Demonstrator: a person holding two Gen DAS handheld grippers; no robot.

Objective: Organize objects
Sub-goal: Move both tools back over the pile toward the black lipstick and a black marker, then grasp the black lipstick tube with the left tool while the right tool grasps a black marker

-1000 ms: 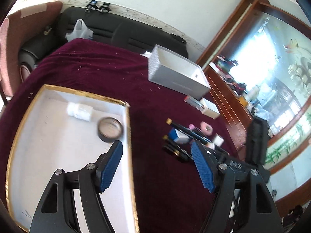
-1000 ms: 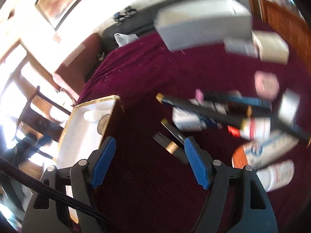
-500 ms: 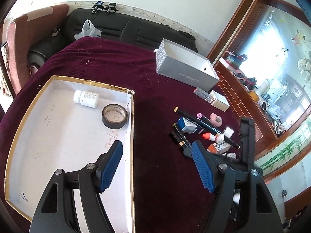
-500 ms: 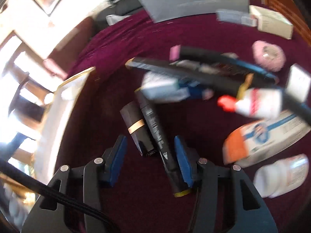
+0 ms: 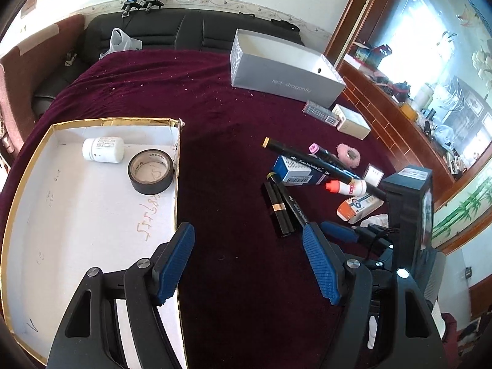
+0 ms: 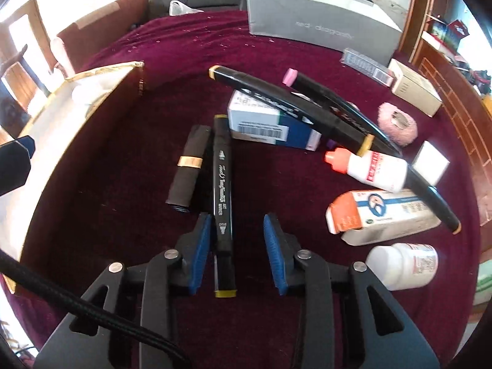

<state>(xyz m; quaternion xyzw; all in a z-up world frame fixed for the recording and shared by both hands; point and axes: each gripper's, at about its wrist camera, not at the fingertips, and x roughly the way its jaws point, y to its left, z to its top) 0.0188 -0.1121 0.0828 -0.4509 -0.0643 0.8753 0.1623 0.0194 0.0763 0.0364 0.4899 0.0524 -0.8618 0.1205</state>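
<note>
My right gripper [image 6: 236, 236] is open low over the maroon cloth. A black marker [image 6: 222, 190] lies between its fingers, close to the left pad, not clamped. A black tube with a gold band [image 6: 187, 169] lies just left of it. Both also show in the left wrist view, the marker [image 5: 293, 206] and the tube [image 5: 279, 207]. My left gripper [image 5: 249, 255] is open and empty, hovering beside the right edge of the white gold-rimmed tray [image 5: 46, 246]. The tray holds a white pill bottle [image 5: 103, 150] and a roll of black tape [image 5: 150, 170].
A pile lies ahead of the right gripper: a blue-white box [image 6: 270, 123], two long black markers [image 6: 292, 101], a glue bottle [image 6: 369, 169], an orange-white box [image 6: 384, 215], a white bottle [image 6: 402, 266], a pink roll [image 6: 396, 123]. A grey shoebox [image 5: 283, 67] stands at the back.
The right gripper has moved down and forward until the black marker sits between its fingers, and the fingers have narrowed. The left gripper has pulled back a little and stays open.
</note>
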